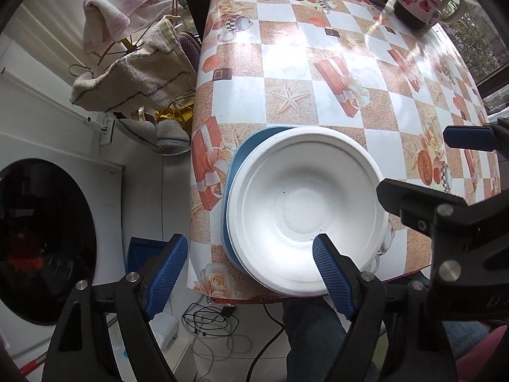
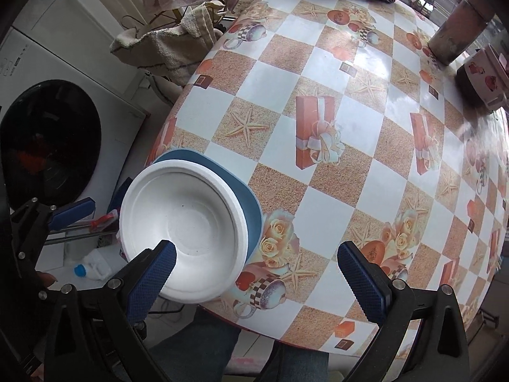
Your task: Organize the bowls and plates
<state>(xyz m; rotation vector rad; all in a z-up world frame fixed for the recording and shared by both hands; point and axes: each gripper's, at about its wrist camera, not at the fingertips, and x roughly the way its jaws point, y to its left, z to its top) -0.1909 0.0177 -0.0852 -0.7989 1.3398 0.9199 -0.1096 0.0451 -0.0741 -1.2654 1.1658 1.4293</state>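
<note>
A white foam bowl point(image 1: 302, 203) sits on top of a blue plate point(image 1: 241, 159) at the near left corner of the table; the stack also shows in the right wrist view, bowl point(image 2: 187, 222) on plate point(image 2: 251, 213). My left gripper point(image 1: 248, 264) is open and empty, its right fingertip over the bowl's near rim, its left one off the table edge. My right gripper point(image 2: 254, 261) is open and empty just right of the stack, its left fingertip over the bowl's near rim.
The table point(image 1: 318, 63) has a checked orange and white cloth. A tumbler point(image 2: 458, 31) and a strawberry box point(image 2: 483, 76) stand at the far right. A washing machine point(image 1: 47, 238) and a towel rack point(image 1: 133, 73) stand left of the table. Cables lie on the floor.
</note>
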